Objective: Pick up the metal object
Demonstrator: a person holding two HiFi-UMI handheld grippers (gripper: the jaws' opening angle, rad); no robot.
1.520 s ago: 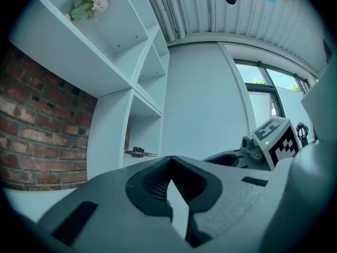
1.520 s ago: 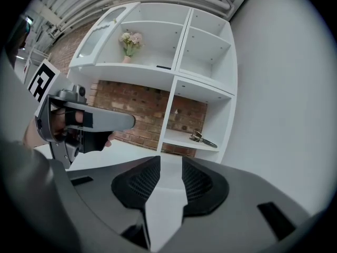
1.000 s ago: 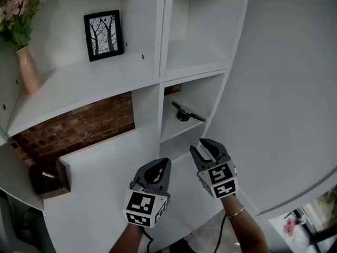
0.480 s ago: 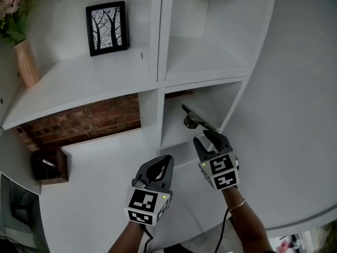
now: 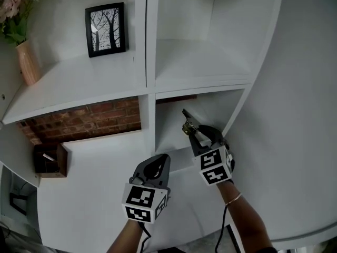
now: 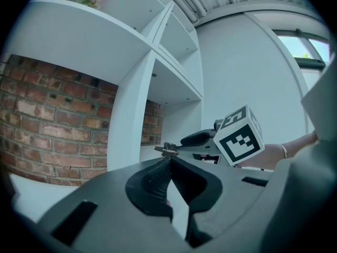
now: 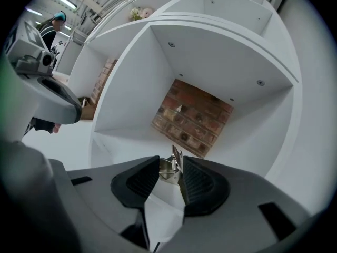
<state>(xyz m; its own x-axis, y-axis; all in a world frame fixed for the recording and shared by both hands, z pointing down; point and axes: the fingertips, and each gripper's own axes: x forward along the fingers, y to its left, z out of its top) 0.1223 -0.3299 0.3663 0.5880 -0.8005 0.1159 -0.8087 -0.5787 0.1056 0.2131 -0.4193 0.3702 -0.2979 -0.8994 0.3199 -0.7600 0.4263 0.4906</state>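
Note:
The metal object (image 5: 187, 122), a thin dark piece with a small shiny fitting, lies on the white shelf of the lower cubby (image 5: 176, 159). My right gripper (image 5: 196, 134) reaches into that cubby and stands open. In the right gripper view the metal object (image 7: 168, 168) sits between the two fingertips of the right gripper (image 7: 171, 164), close to the right-hand pad, with a gap on its left side. My left gripper (image 5: 159, 161) hangs lower, in front of the shelf unit, shut and empty. The left gripper view shows the left gripper (image 6: 169, 160) below the metal object (image 6: 167, 151).
A framed tree picture (image 5: 105, 29) and a pink vase of flowers (image 5: 26, 62) stand on the upper left shelf. A brick wall (image 5: 84, 121) shows behind the shelves. A dark wooden box (image 5: 50, 160) sits low at the left. A curved white panel (image 5: 295, 115) bounds the right side.
My right gripper has moved forward into the lower cubby until its fingertips straddle the metal object. The left gripper has stayed in much the same place.

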